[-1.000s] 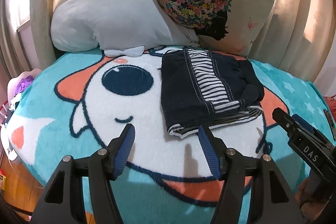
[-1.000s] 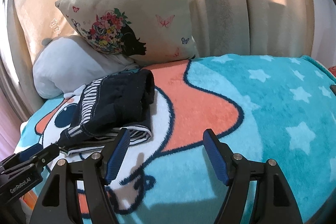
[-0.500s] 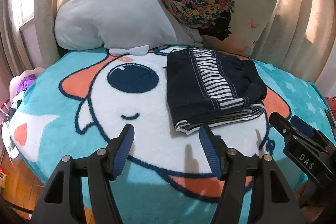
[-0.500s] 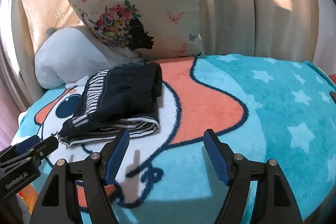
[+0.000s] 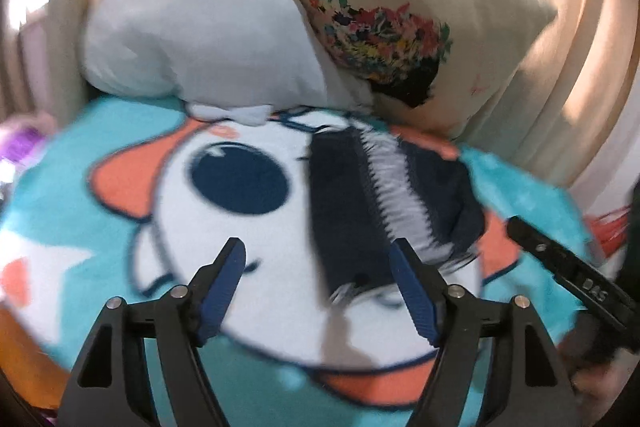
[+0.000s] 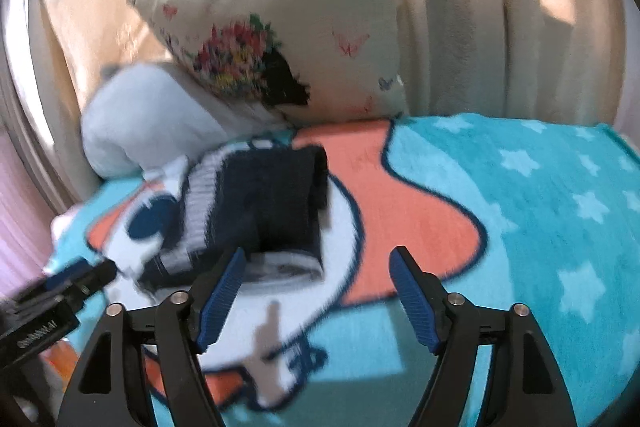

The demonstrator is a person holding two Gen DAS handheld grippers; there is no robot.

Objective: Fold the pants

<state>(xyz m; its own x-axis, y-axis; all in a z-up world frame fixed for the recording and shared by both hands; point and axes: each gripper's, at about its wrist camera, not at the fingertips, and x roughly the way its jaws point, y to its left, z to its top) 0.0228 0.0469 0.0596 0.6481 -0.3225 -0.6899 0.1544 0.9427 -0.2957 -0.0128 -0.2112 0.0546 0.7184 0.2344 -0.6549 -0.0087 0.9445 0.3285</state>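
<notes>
The dark navy pants (image 5: 384,203) with a striped white lining lie folded in a compact stack on the cartoon blanket (image 5: 120,155). They also show in the right wrist view (image 6: 264,211). My left gripper (image 5: 318,267) is open and empty, hovering just short of the stack's near edge. My right gripper (image 6: 318,275) is open and empty, to the near right of the stack. Both views are blurred by motion. The right gripper's body shows at the right of the left wrist view (image 5: 576,275); the left gripper's body shows at the lower left of the right wrist view (image 6: 52,307).
A grey-white plush pillow (image 5: 208,39) and a cream floral cushion (image 5: 412,23) lean against beige curtains (image 6: 500,7) behind the pants. The teal blanket with stars (image 6: 560,211) stretches to the right. The bed's edge drops off at the left.
Both grippers have drawn back and risen from the folded pants, so the stack sits farther off. Both jaws stay open and empty. The pants have not moved.
</notes>
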